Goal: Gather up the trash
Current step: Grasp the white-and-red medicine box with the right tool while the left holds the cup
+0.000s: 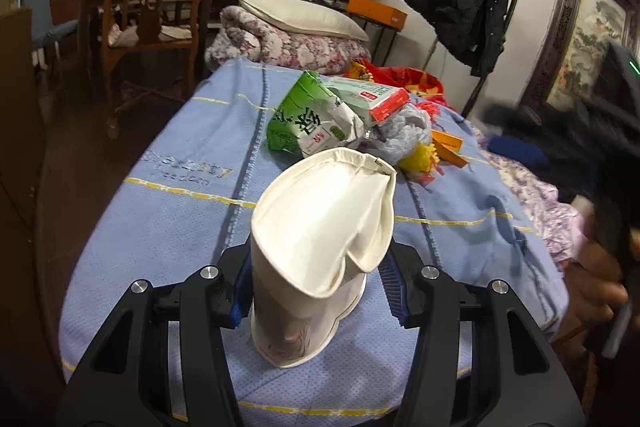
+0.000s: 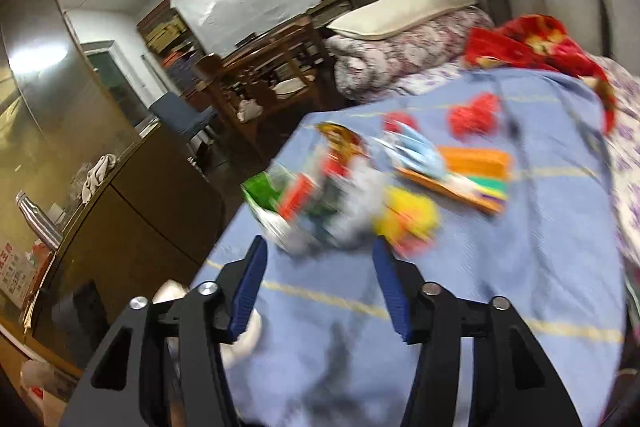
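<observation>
Left gripper [image 1: 316, 291] fingers clamp a crushed paper cup [image 1: 320, 247] at lower centre above the blue bedspread [image 1: 160, 227], trash pile [image 1: 352, 123] mid-frame beyond it, pillow [image 1: 300, 15] on quilt behind; right gripper [image 2: 320, 291] fingers apart, empty, short of the blurred pile.

A cream pillow [image 1: 300, 15] lies on a folded floral quilt [image 1: 280, 47].

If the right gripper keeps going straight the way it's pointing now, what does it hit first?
Probably the trash pile on the blue bedspread. The right gripper is open with nothing between its fingers, aimed at the pile's near edge, around the grey crumpled piece and yellow item. Motion blur leaves depth uncertain.
</observation>
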Demonstrator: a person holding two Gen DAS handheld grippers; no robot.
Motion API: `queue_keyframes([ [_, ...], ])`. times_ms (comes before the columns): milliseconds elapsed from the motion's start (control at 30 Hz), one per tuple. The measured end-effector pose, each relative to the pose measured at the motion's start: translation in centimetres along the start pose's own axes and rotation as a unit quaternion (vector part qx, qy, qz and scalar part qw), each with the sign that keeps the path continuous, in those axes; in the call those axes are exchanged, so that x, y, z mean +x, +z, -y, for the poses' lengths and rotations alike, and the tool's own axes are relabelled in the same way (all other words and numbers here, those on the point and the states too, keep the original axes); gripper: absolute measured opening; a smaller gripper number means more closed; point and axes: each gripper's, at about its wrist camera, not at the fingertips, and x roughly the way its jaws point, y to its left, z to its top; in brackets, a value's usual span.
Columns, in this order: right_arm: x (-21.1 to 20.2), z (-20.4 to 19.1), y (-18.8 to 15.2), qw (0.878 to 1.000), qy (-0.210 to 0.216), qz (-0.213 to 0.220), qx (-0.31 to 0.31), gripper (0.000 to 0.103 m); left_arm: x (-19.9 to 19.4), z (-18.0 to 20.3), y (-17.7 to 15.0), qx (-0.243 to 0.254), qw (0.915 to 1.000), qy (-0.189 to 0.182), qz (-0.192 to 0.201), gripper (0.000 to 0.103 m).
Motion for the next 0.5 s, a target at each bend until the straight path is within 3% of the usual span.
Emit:
queue_keyframes([
  [200, 6.6, -1.4, 1.9, 0.998, 0.025, -0.037, 0.044, 0.056, 0.5, -0.4, 0.0, -0.008, 0.9996, -0.027, -0.011, 0.053],
  [267, 7.5, -1.3, 2.0, 0.997, 0.024, -0.036, 0.058, 0.038, 0.6, -0.5, 0.1, -0.012, 0.9995, -0.029, -0.01, 0.053],
  [300, 7.8, -1.2, 2.1, 0.997, 0.026, -0.032, 0.063, 0.014, 0.6, -0.6, 0.1, -0.014, 0.9994, -0.03, -0.01, 0.053],
  [367, 7.5, -1.1, 2.1, 0.996, 0.041, -0.024, 0.074, 0.014, 0.6, -0.7, 0.1, -0.019, 0.9993, -0.031, -0.01, 0.053],
  [500, 3.0, -2.1, 1.9, 0.998, 0.043, 0.016, 0.047, 0.013, 0.6, -0.3, 0.1, -0.016, 0.9994, -0.03, -0.005, 0.053],
])
